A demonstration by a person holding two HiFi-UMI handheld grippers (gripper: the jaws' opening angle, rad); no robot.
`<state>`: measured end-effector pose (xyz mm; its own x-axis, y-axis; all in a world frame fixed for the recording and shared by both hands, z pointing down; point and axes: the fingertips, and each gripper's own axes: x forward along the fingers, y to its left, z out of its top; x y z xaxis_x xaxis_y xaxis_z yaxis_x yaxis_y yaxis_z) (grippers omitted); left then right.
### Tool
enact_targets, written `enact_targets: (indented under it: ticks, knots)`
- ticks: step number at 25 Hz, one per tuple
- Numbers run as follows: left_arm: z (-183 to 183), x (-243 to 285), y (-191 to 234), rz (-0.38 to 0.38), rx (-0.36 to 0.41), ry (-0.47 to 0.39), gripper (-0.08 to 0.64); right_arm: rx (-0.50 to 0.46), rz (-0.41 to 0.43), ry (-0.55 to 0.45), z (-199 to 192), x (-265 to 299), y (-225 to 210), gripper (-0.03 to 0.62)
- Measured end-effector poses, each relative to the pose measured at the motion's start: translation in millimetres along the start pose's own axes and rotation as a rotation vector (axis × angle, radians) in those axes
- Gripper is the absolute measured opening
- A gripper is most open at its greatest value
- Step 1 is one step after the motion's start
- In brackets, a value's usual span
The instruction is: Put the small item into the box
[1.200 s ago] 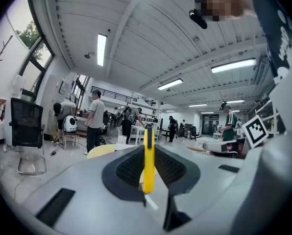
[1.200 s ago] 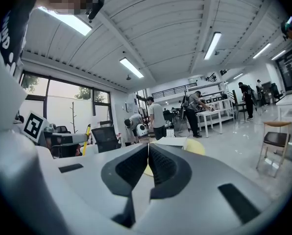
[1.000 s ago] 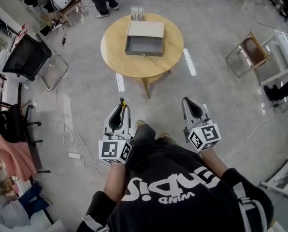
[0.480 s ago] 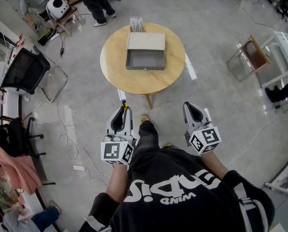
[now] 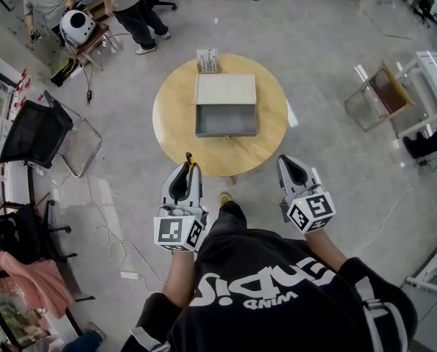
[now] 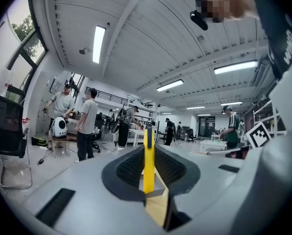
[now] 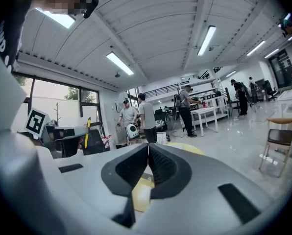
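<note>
An open grey box [image 5: 226, 119] with its pale lid folded back lies on a round wooden table [image 5: 178, 127] ahead of me. My left gripper [image 5: 187, 169] is shut on a thin yellow item with a black tip [image 5: 188, 159], which stands upright between the jaws in the left gripper view [image 6: 149, 155]. My right gripper [image 5: 290, 166] is shut with nothing in it; its jaws meet in the right gripper view [image 7: 148, 155]. Both grippers hover at the table's near edge, short of the box.
A small white holder [image 5: 207, 60] stands on the table beyond the box. People stand near a white round device [image 5: 78, 25] at the back left. A black chair [image 5: 39, 134] is at the left, a wooden-seated chair [image 5: 383, 88] at the right.
The table and box have come nearer in the head view as I walked forward. Both grippers keep their pose; the left still holds the yellow item.
</note>
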<state>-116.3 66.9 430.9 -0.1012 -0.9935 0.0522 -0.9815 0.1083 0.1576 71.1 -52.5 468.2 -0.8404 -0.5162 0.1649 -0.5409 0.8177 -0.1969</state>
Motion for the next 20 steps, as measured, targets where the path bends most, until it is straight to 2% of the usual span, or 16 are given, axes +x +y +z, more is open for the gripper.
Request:
enact_targets:
  ticks: [6, 13, 20]
  knots:
    - [15.0, 43.6, 41.4, -0.04, 0.006, 0.004, 0.069, 0.005, -0.034, -0.016, 18.6, 54.4, -0.5, 0.005]
    - [19.3, 78.2, 78.7, -0.09, 0.038, 0.02, 0.069, 0.005, -0.088, -0.012, 21.1, 90.6, -1.7, 0.004]
    - [21.3, 118.4, 76.6, -0.124, 0.049, 0.027, 0.069, 0.0, -0.108, -0.008, 31.5, 100.3, -23.4, 0.004]
